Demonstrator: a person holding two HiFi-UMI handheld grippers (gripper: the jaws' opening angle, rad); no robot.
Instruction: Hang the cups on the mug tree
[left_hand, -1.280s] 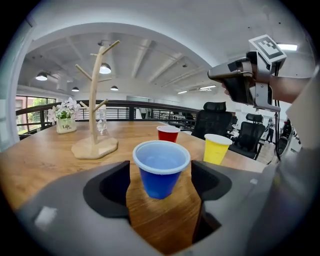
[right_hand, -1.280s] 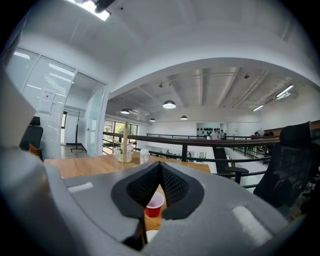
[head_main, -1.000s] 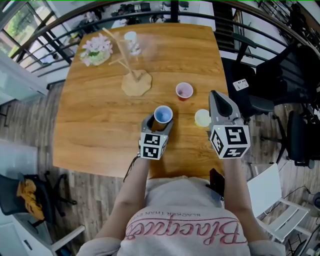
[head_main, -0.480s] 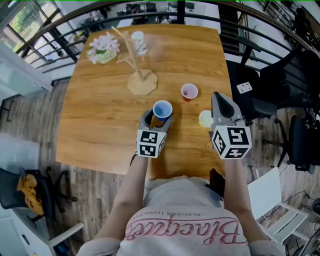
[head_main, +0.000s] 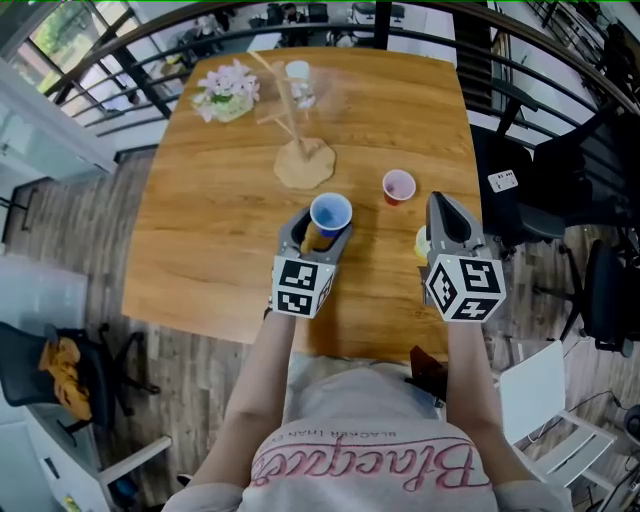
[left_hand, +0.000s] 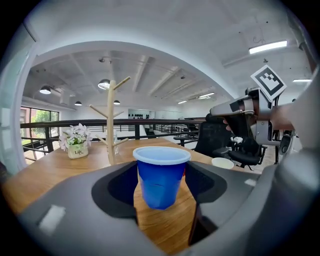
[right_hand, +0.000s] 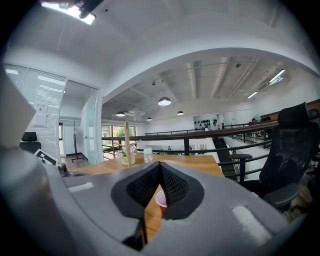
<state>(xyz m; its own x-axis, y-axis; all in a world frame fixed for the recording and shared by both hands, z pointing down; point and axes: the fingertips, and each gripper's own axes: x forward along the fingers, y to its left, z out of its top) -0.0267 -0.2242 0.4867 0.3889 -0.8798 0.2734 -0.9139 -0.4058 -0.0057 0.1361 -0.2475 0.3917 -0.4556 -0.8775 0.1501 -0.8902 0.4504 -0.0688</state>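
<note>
**Blue cup in grip, tree far off**

Holds blue cup (left_hand: 161, 177) by its sides in left gripper (head_main: 318, 238), seemingly clear of table (head_main: 200, 240). Shows right gripper (right_hand: 158, 175) closed, empty, near right. Places mug tree (head_main: 290, 120) far, well apart. Could buckle the thin wall by squeezing; could clip red cup (head_main: 398, 186) or tip the tree on a careless reach.

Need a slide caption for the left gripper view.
Left gripper holding a blue cup, with mug tree and flower pot behind on the wooden table.
</note>
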